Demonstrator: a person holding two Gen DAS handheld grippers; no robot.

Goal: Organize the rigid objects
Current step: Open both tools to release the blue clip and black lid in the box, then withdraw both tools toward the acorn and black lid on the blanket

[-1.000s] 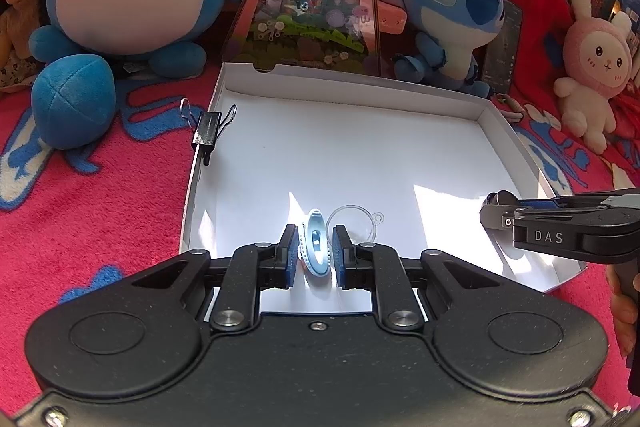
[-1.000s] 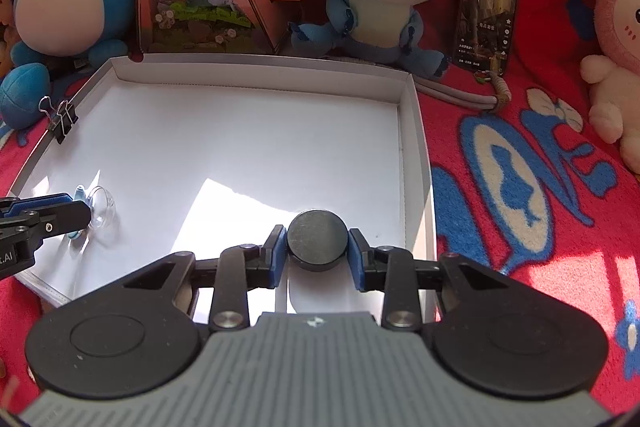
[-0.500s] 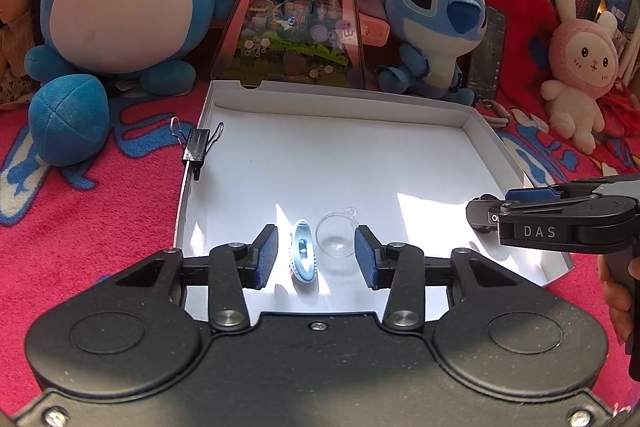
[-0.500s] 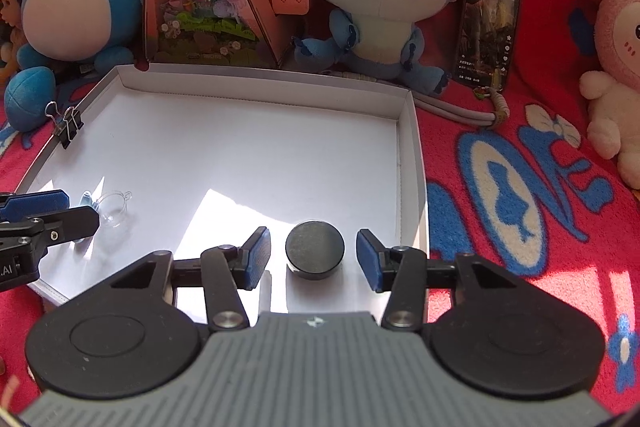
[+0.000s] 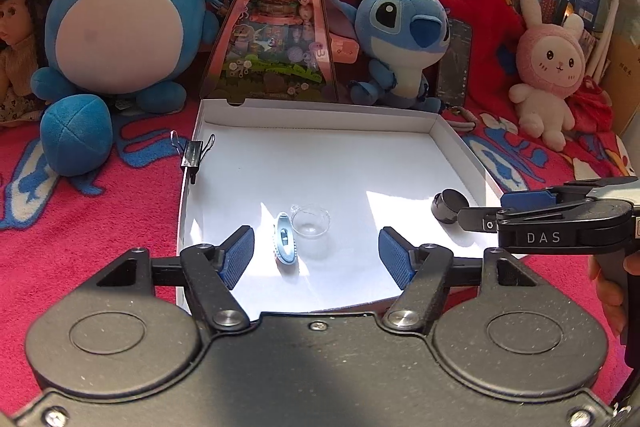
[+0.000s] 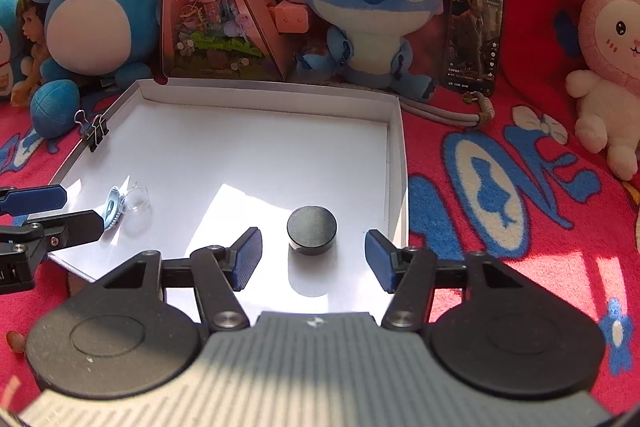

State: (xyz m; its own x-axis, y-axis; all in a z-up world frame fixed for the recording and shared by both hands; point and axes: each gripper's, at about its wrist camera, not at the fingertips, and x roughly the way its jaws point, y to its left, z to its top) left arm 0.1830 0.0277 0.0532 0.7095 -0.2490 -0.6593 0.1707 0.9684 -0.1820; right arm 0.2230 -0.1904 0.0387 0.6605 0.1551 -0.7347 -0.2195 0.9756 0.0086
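Both tongs, left (image 5: pixel 316 255) and right (image 6: pixel 313 259), are wide and hold nothing. The blue clip (image 5: pixel 285 238) stands on its edge in the white box (image 5: pixel 320 115). A bump could tip it onto the clear cup (image 5: pixel 311 225).

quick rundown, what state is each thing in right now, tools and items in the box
left tool: open, holding nothing
right tool: open, holding nothing
black puck: lying flat on the box floor, free between the right tool's fingers
blue clip: resting on edge in the box, released
clear cup: sitting beside the blue clip
white box: open-topped
binder clip: clamped on the box's left wall
phone: screen lit
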